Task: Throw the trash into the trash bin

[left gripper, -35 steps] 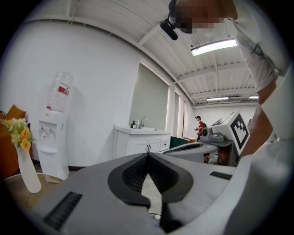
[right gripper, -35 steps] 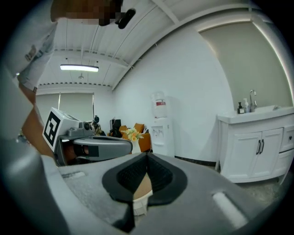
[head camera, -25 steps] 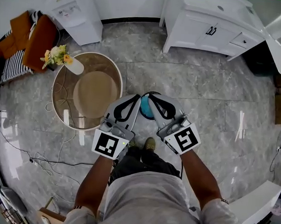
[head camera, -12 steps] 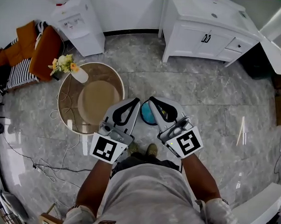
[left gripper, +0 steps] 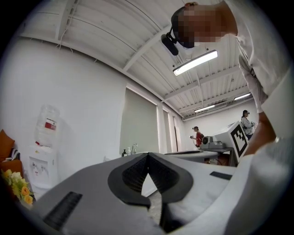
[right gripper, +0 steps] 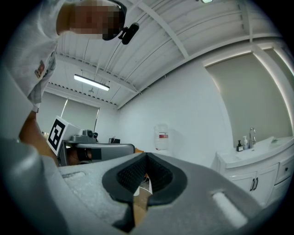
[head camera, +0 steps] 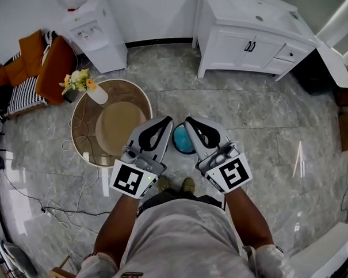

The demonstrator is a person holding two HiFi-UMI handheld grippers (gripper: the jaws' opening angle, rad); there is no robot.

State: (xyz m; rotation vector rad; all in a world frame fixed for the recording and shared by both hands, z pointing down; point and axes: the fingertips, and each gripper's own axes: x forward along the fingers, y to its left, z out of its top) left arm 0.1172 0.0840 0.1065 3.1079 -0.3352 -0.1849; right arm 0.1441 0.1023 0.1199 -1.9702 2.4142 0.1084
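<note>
In the head view a round blue bin (head camera: 182, 140) stands on the grey marble floor just ahead of the person's feet. My left gripper (head camera: 167, 120) and right gripper (head camera: 190, 120) hang side by side above it, tips close together, partly covering its rim. Both are shut with nothing between the pads. In the left gripper view the left gripper (left gripper: 147, 156) points level toward a far white wall, and in the right gripper view the right gripper (right gripper: 147, 156) does the same. No trash shows in any view.
A round glass-topped table (head camera: 86, 111) with a flower vase (head camera: 94, 92) stands to the left. Behind it are a water dispenser (head camera: 92, 28) and an orange chair (head camera: 51, 58). A white vanity cabinet (head camera: 247, 38) stands at the back right. Cables (head camera: 44, 202) trail on the floor at left.
Both grippers have risen a little toward the head camera, still side by side over the blue bin. Their jaws stayed shut.
</note>
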